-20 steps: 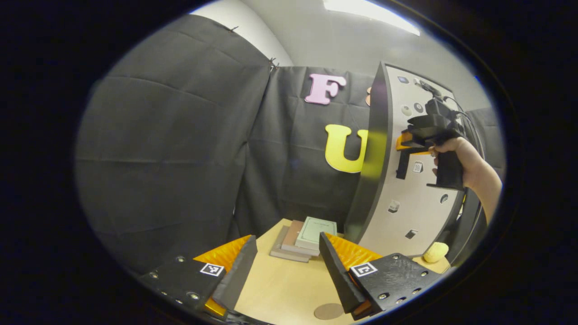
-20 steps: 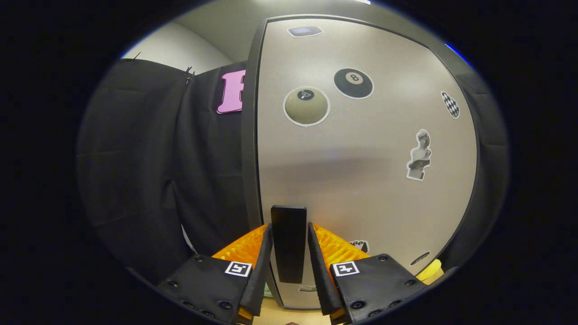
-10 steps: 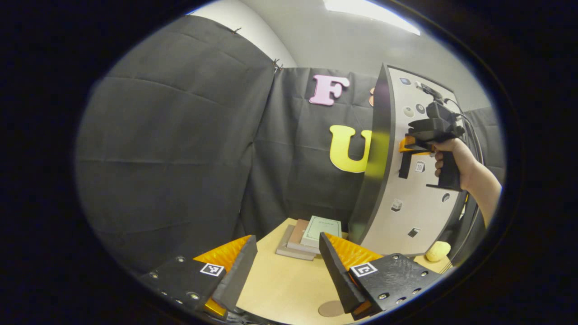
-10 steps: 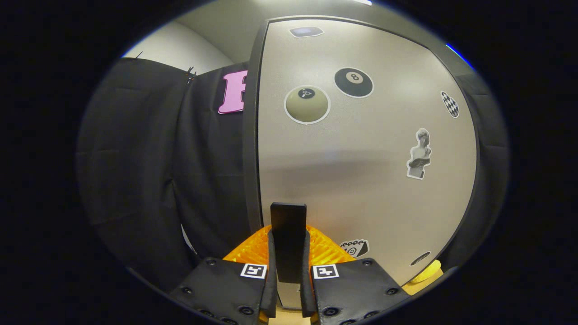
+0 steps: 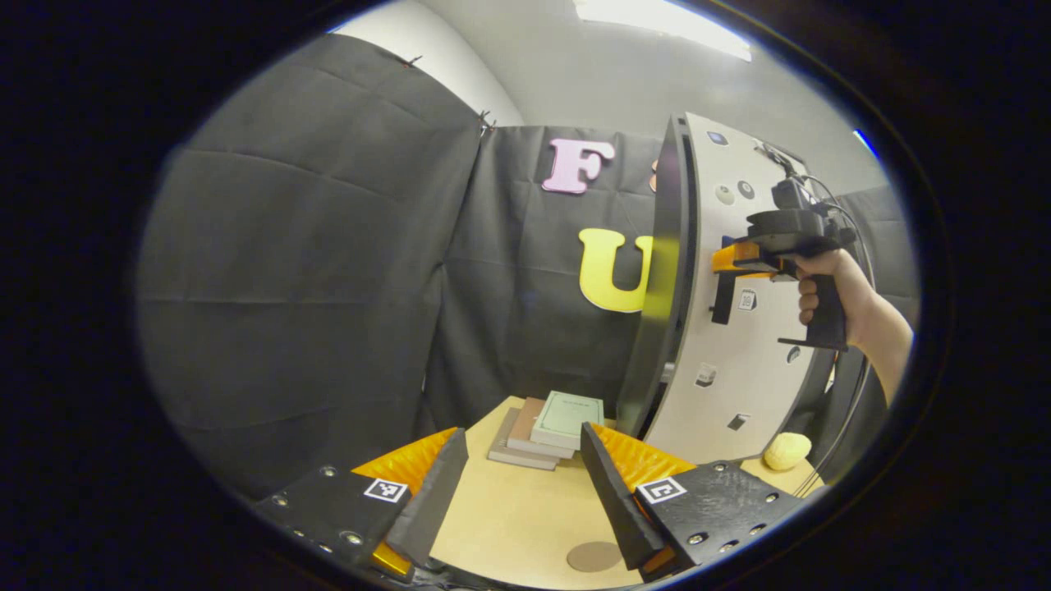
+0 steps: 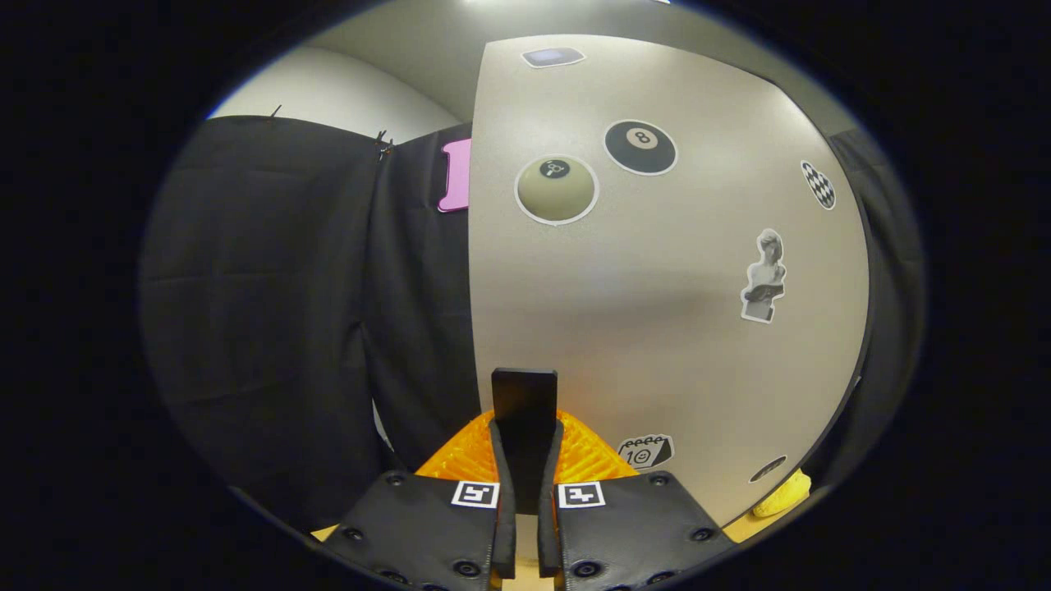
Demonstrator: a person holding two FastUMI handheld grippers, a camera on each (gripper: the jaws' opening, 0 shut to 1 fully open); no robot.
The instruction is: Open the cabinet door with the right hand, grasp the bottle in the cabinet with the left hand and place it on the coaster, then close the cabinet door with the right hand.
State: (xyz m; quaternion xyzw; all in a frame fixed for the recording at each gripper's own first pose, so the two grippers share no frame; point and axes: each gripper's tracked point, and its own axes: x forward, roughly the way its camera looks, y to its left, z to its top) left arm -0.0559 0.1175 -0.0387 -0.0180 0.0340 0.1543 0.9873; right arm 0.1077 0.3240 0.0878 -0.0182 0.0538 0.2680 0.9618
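The grey cabinet door (image 6: 657,328), covered in stickers, carries a black upright handle (image 6: 524,410). My right gripper (image 6: 525,460) is shut on that handle, both fingers pressing its sides. In the left gripper view the same door (image 5: 739,369) stands slightly ajar from the dark cabinet body (image 5: 657,287), and the right gripper (image 5: 731,263), held by a hand (image 5: 829,287), clamps the handle. My left gripper (image 5: 517,484) hangs open over the wooden table (image 5: 509,517), holding nothing. A round brown coaster (image 5: 593,556) lies on the table beside its right finger. The bottle is hidden.
A small stack of books (image 5: 546,427) sits at the back of the table against the black cloth. A yellow lumpy object (image 5: 787,450) lies by the cabinet's foot, also seen as a yellow object (image 6: 780,497) in the right gripper view. A cable (image 5: 854,427) hangs from the right gripper.
The right gripper closed on the door handle, going from fingers apart to pressed on it. The door has begun swinging out from the cabinet. The left gripper barely moved.
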